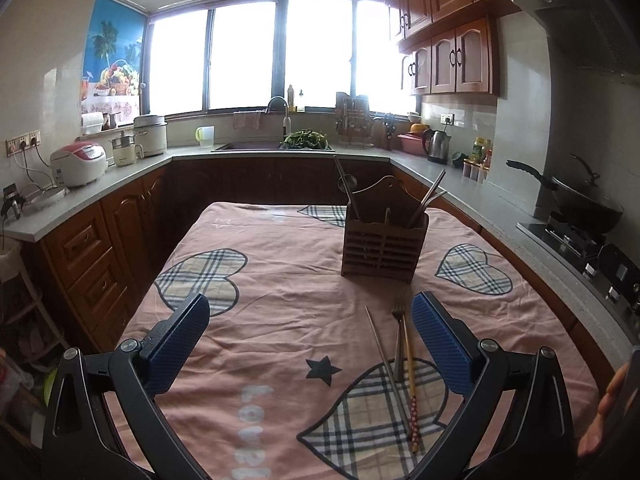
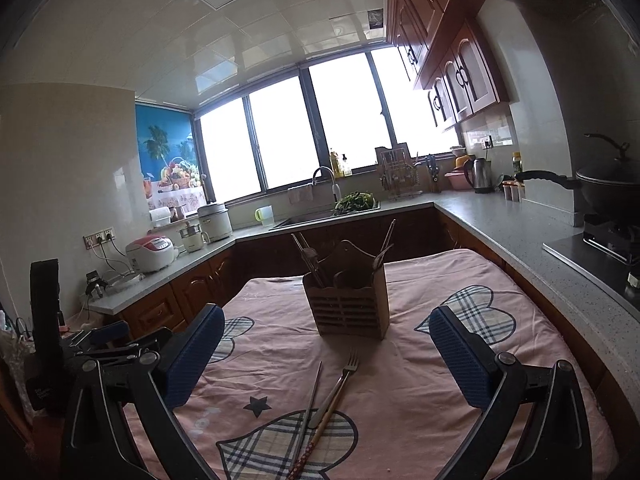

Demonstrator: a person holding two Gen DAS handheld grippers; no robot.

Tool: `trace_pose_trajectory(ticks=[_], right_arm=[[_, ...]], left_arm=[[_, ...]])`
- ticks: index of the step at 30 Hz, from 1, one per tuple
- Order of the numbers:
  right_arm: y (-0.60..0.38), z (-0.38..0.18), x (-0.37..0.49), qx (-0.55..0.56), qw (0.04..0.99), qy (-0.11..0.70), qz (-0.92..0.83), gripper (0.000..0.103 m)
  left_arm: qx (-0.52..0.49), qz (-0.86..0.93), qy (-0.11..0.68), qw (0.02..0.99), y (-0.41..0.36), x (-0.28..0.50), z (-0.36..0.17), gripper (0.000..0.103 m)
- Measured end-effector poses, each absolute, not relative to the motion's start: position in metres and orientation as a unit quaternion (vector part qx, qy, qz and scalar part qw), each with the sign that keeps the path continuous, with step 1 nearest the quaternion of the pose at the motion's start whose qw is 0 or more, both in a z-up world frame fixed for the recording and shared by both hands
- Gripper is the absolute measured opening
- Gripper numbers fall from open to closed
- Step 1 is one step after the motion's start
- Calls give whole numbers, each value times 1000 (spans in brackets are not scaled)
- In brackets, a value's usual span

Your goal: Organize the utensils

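Both jaws stand wide apart with nothing between them. On the left gripper [image 1: 310, 344] the blue ribbed pads [image 1: 180, 346] hang above the pink tablecloth [image 1: 280, 272]; the right gripper [image 2: 328, 354] is spread just as far over the same cloth.

Just inside the left gripper's right-hand pad lie three loose utensils, close together and pointing roughly away from the camera: a metal fork [image 1: 399, 332] with tines at the far end, a thin metal chopstick [image 1: 386, 364] to its left, and a wooden chopstick [image 1: 411, 376] with a red patterned end nearest the camera. From the right wrist view the same fork [image 2: 340, 384], metal chopstick [image 2: 310, 412] and wooden chopstick [image 2: 320, 432] lie between the open pads, their near ends cut off by the bottom edge. Whether the fork's handle rests on the wooden chopstick or only beside it is hard to tell.

Beyond them, well apart, a brown slatted utensil holder [image 1: 384, 244] stands upright on the cloth. Long handles stick out of both its sides — metal chopsticks and what looks like a ladle — but its inside is dark and the compartments cannot be sorted out.

At the right edge of the left wrist view part of a hand [image 1: 608, 412] shows, mostly cut off. A dark strap and black gripper parts [image 2: 80, 344] — presumably the other tool — crowd the left side of the right wrist view. Bright windows [image 1: 280, 48] wash out everything outside.
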State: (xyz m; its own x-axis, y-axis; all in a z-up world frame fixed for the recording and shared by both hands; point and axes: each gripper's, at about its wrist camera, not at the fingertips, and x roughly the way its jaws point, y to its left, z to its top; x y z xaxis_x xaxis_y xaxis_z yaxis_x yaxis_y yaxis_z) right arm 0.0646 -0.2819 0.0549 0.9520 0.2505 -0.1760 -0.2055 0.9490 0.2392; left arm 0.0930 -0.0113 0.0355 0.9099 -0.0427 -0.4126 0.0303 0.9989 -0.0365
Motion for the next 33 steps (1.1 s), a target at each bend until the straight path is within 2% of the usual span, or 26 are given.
trace_pose_trajectory(ticks=[4,11,25,33], right_arm=[[-279,30,58,111,986,78,101,103],[-275,5,63,102,987,82,90,103],[-259,-7,61,60,990,87,96,103],[-253,-15,65,44,989,109,95,103]], left_arm=[[-8,9,212,977,-10,93,19,103],[11,46,214,976,-8,94,-1,103],[23,48,186,981,-10,80,-10,103],[20,45,197,979,-7,75,-17,103]])
